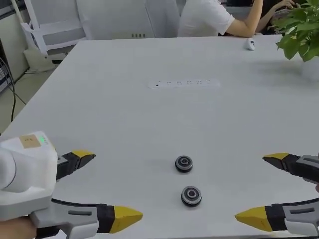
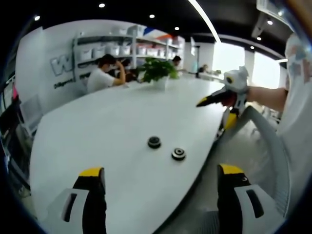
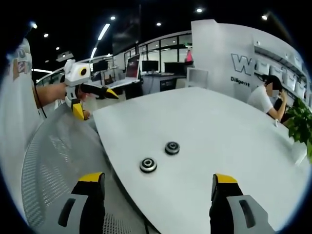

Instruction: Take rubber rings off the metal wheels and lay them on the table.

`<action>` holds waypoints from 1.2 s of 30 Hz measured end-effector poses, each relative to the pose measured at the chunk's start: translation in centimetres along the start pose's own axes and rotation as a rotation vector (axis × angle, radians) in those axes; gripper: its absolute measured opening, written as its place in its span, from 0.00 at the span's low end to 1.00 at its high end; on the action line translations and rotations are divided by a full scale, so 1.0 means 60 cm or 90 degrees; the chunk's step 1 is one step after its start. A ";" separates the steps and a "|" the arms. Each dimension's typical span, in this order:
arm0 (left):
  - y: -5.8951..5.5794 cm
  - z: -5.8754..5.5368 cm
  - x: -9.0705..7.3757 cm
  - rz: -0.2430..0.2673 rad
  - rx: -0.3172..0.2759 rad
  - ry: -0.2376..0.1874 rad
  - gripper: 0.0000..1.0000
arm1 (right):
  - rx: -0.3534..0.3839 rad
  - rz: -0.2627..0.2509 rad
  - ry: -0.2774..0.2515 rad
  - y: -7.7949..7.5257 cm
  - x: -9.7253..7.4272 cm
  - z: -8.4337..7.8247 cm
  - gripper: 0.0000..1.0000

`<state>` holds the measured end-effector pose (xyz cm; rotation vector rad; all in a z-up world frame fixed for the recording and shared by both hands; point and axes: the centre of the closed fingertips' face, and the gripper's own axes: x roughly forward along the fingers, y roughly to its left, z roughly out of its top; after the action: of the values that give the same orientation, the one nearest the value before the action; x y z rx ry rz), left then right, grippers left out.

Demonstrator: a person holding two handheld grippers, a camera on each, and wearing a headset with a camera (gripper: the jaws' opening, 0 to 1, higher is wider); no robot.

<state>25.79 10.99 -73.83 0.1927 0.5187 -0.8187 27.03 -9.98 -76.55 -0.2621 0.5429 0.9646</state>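
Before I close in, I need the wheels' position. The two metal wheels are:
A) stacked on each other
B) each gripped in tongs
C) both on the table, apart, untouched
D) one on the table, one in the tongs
C: the far wheel and the near wheel lie apart on the table, between the left tongs and the right tongs, both open and touching neither.
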 end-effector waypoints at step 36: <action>-0.023 0.008 0.054 -0.051 0.047 0.008 0.89 | -0.033 0.044 -0.016 -0.009 0.041 -0.004 0.84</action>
<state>26.80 7.81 -75.04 0.2464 0.5110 -0.9154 28.54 -8.63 -78.12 -0.2795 0.5076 1.0487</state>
